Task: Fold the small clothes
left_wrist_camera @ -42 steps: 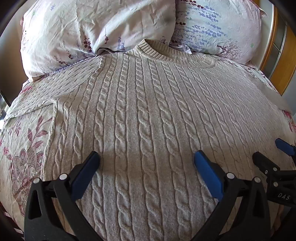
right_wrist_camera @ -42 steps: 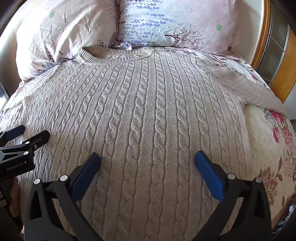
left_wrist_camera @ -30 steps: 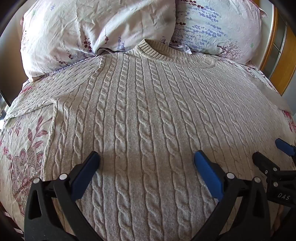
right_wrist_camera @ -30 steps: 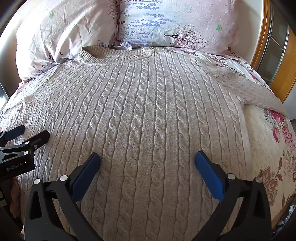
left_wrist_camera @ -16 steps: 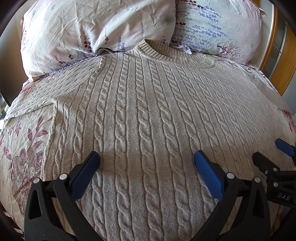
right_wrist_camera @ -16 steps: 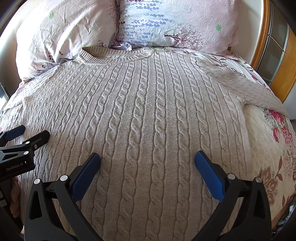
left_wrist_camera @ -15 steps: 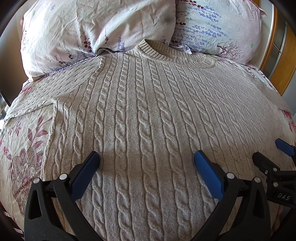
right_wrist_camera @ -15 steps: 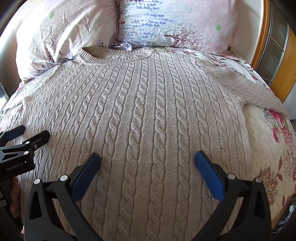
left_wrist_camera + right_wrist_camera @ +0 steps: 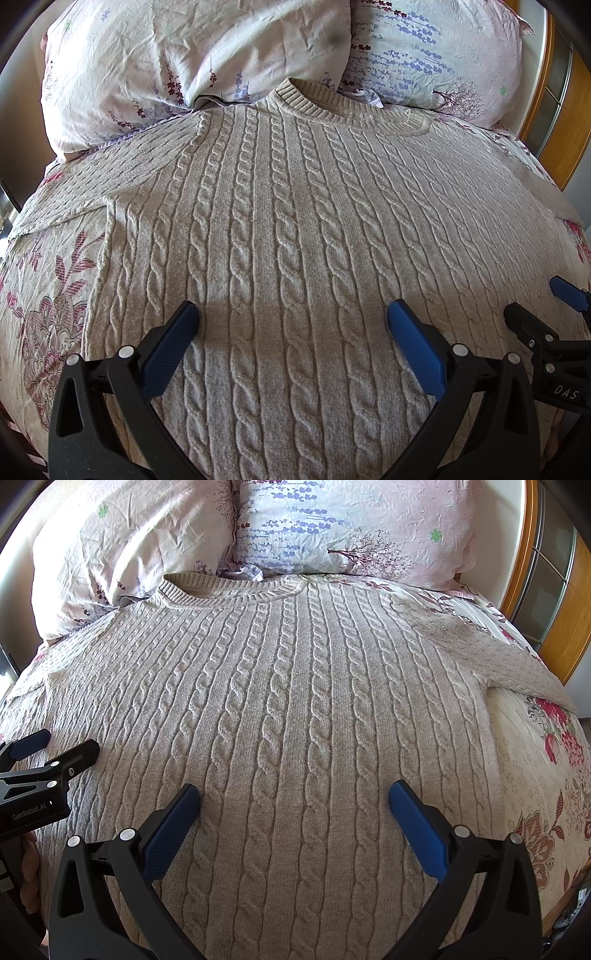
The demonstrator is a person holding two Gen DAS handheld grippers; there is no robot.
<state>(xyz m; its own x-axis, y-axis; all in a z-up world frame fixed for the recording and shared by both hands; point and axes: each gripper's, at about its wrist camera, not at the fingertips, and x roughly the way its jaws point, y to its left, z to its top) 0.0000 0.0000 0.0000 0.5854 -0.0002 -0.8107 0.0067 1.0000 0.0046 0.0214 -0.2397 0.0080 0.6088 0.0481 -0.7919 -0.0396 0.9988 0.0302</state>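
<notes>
A beige cable-knit sweater [image 9: 295, 221] lies flat, front up, on the bed, collar toward the pillows and sleeves spread to both sides; it also shows in the right wrist view [image 9: 295, 701]. My left gripper [image 9: 291, 317] is open and empty, hovering over the sweater's lower left part. My right gripper [image 9: 295, 797] is open and empty over the lower right part. Each gripper shows at the edge of the other's view, the right one in the left wrist view [image 9: 543, 306] and the left one in the right wrist view [image 9: 55, 746].
Two floral pillows [image 9: 184, 62] [image 9: 351, 528] lie at the head of the bed. A floral bedsheet [image 9: 535, 794] shows on both sides of the sweater. A wooden frame with glass panes [image 9: 554, 572] stands at the right.
</notes>
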